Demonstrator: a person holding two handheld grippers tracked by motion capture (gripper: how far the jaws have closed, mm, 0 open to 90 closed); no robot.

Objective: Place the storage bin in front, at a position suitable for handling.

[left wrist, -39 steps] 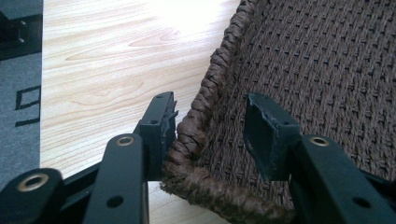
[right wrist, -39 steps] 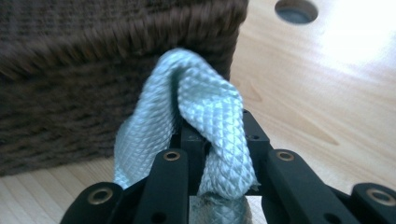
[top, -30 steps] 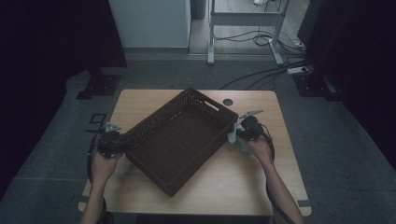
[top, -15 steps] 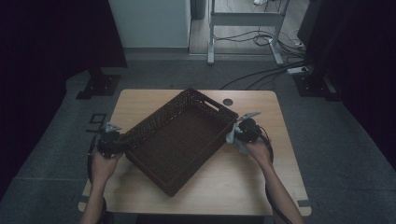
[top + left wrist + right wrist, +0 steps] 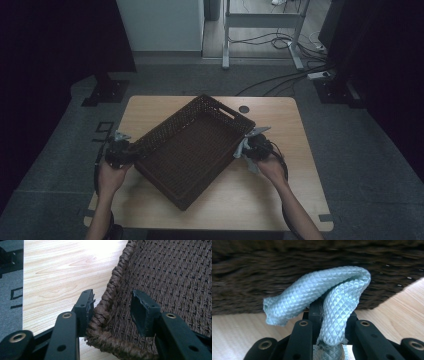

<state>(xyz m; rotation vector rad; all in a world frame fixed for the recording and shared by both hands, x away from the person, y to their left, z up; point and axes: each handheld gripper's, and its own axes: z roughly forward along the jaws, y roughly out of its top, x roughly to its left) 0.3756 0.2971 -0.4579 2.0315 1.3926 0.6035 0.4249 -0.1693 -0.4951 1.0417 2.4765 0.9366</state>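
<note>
The left gripper is straddling the basket rim, jaws unclenched — the right gripper is clenching a pale cloth.

Dark brown woven basket, rectangular, open side up, set askew across the middle of the table. Pale blue textured cloth, folded over, just beside the basket's right wall.

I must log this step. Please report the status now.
Left gripper astride basket rim, one pad touching. Right gripper shut on pale cloth, beside basket wall. Nothing in the way.
</note>
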